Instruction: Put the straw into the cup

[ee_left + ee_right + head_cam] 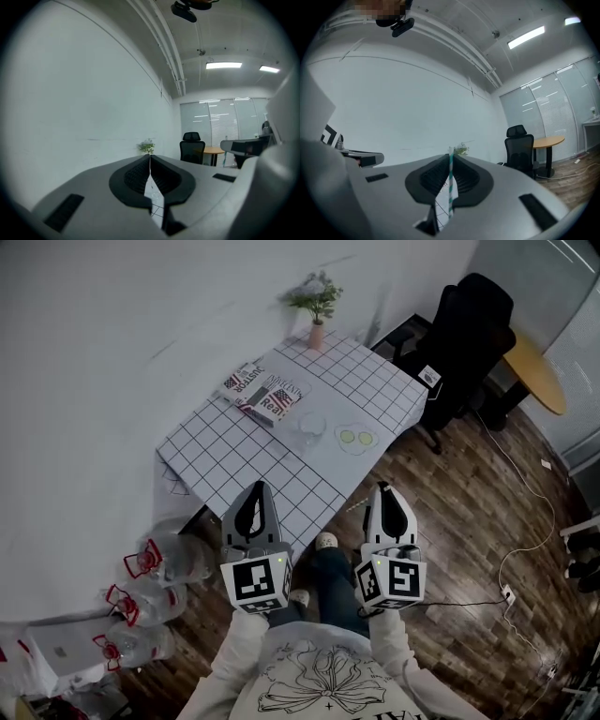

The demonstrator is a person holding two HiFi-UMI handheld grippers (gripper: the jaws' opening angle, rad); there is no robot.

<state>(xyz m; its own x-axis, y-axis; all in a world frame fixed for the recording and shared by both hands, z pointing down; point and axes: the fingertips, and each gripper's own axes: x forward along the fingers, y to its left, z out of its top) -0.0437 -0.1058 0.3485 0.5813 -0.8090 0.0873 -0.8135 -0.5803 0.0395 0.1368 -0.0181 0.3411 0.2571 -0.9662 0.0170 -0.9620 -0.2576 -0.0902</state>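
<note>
The clear cup (pixel 311 425) stands on the table with the white grid cloth (pixel 225 451), between two books and an egg-shaped mat. A green-and-white striped straw (pixel 450 190) stands upright between the jaws of my right gripper (pixel 451 158), which is shut on it. In the head view the right gripper (pixel 385 491) hovers over the wood floor just short of the table's near corner. My left gripper (pixel 256 491) is level with it over the table's near edge. Its jaws (pixel 150 158) meet at the tips with nothing seen between them.
Two books (pixel 262 392) and a potted plant (pixel 317 304) sit at the table's far side, and an egg-shaped mat (pixel 356 437) lies right of the cup. Large water bottles (pixel 155 563) lie on the floor at left. A black office chair (pixel 469 334), a round wooden table (pixel 536 371) and floor cables (pixel 525 549) are at right.
</note>
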